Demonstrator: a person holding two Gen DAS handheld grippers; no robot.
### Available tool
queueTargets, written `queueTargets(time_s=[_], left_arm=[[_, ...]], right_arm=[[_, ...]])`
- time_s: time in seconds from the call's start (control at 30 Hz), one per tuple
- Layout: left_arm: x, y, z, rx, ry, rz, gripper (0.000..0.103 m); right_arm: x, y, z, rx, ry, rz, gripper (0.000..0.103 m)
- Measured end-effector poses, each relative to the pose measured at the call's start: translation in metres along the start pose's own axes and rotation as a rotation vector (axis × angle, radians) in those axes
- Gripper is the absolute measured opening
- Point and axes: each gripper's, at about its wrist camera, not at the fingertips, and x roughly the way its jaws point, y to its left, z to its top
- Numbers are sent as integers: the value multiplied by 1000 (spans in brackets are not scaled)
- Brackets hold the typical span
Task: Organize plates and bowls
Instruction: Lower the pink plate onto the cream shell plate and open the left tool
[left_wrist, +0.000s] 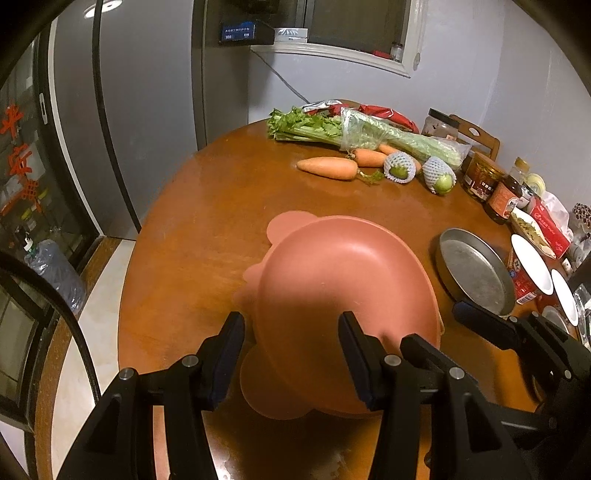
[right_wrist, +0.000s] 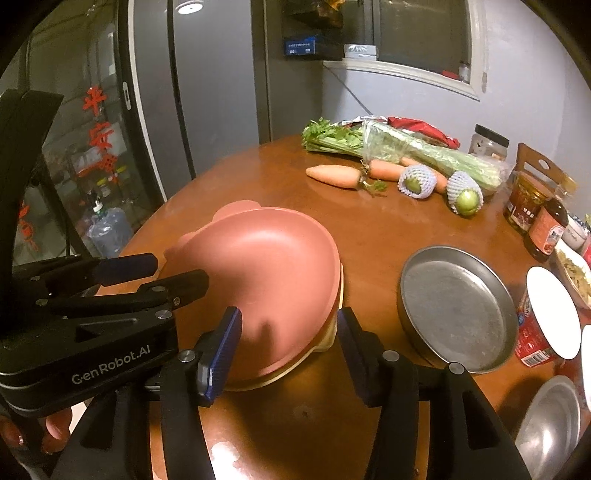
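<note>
Both grippers flank the pink bowl (left_wrist: 343, 295) on the table (left_wrist: 207, 206). The left gripper (left_wrist: 291, 354) is spread around the bowl's near rim, pads apart from it. The right gripper (right_wrist: 290, 350) is spread likewise at the bowl's right edge. A metal pan (right_wrist: 458, 306) sits right of the bowl.

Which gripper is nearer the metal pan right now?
Right. The right gripper sits at the pink bowl's near rim, just beside the metal pan. The left gripper is on the bowl's far side from the pan.
</note>
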Motion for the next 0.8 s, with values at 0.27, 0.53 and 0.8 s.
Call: queueTargets(time_s=[0.27,0.53,0.8], left_arm=[[-11,-1,-1,4,-20,0,53],[-30,-4,-4,11,-46,-7,53],[-55,-12,-8,30,-83,-20,56]], right_arm=[[-10,4,-1,2,-16,-8,56],[-24,5,-4,25,-33,7,59],[-46,2,-8,45,-68,-11,61]])
